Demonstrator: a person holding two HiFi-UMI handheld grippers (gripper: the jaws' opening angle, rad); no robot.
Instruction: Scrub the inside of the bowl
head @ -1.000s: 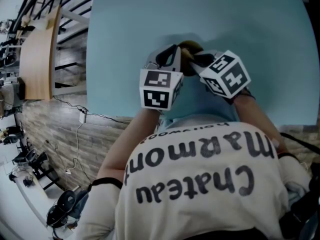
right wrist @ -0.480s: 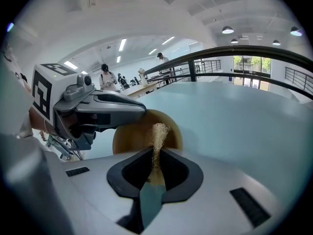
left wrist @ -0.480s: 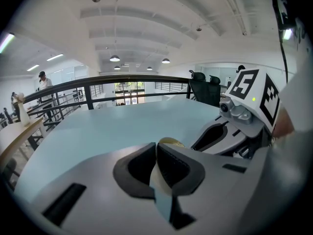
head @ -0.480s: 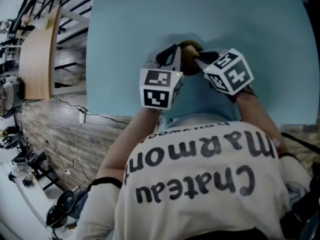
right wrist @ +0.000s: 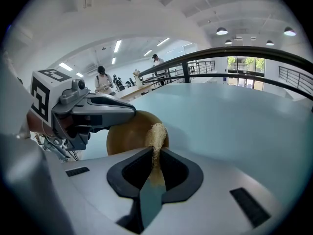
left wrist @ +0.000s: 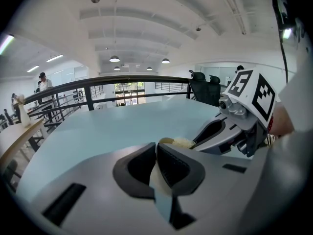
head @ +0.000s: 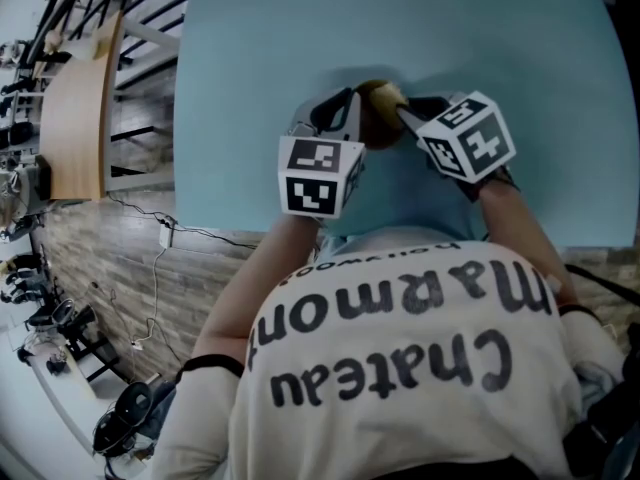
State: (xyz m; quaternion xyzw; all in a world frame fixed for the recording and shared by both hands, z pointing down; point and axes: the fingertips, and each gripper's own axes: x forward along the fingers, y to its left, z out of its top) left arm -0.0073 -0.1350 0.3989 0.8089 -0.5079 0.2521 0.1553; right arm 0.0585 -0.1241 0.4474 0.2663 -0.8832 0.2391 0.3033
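Pinching a tuft of pale scrubber (right wrist: 157, 133), the right gripper (right wrist: 156, 153) had its jaws shut tight on the fibres, whose free end lay against the brown bowl (right wrist: 128, 137) just ahead. The left gripper (left wrist: 155, 150) had its jaws almost together on a thin cream edge, apparently the bowl's rim.

Only the right gripper view showed the bowl's rounded, smooth tan face, partly covered by the left gripper. The left gripper view gave just a sliver of rim, with the scrubber touching it and the right gripper behind. In the head view the bowl was only a small brown patch between the two grippers, near the middle of the pale blue tabletop (head: 480, 38).

Compared with a second before, the right gripper had slid a little to the right in the head view, uncovering more of the bowl. The left gripper had held its place.
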